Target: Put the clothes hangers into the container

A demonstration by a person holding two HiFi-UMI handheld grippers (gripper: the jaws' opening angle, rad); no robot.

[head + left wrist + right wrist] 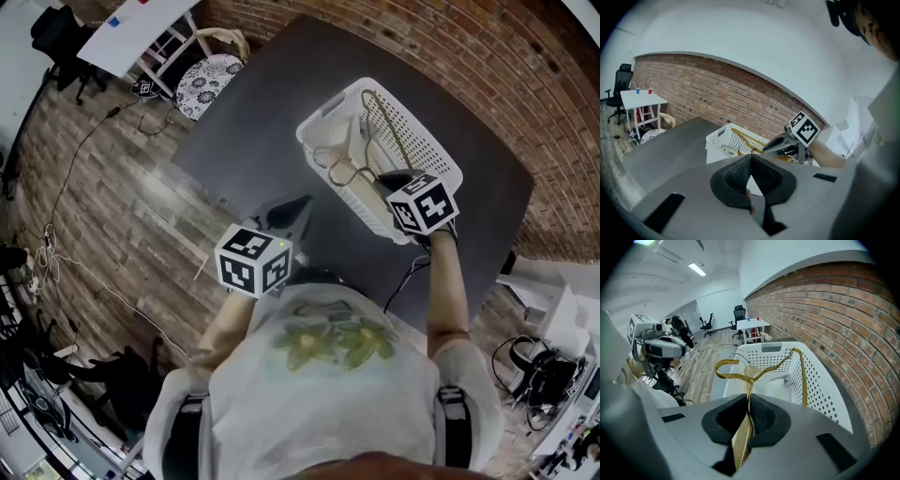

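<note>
While the head view looks down, the dark desk (281, 103) carries a white perforated container (427, 141) toward its right edge, beside the brick wall (469, 56). A gold hanger (386, 127) runs along the inside of the container, with pale hangers (349, 155) next to it. The right gripper (390, 178) is over the container's near end, marker cube facing up. The left gripper (295, 208) hovers over bare desk toward the front edge, apart from the container.

Left gripper view: the jaws are pressed together with nothing between them. Past them the container stands on the desk with gold wire showing inside, and the right gripper is at its right end.

Right gripper view: the jaws are clenched on the gold hanger's flat strip. Its hook curls just past the fingertips and its frame arches on above the container's interior. It cannot be told whether the hanger's far end rests on the bottom. The left gripper shows at the left, over the wood floor (701, 376). A white table (752, 324) and office chairs (739, 312) stand far back.
</note>
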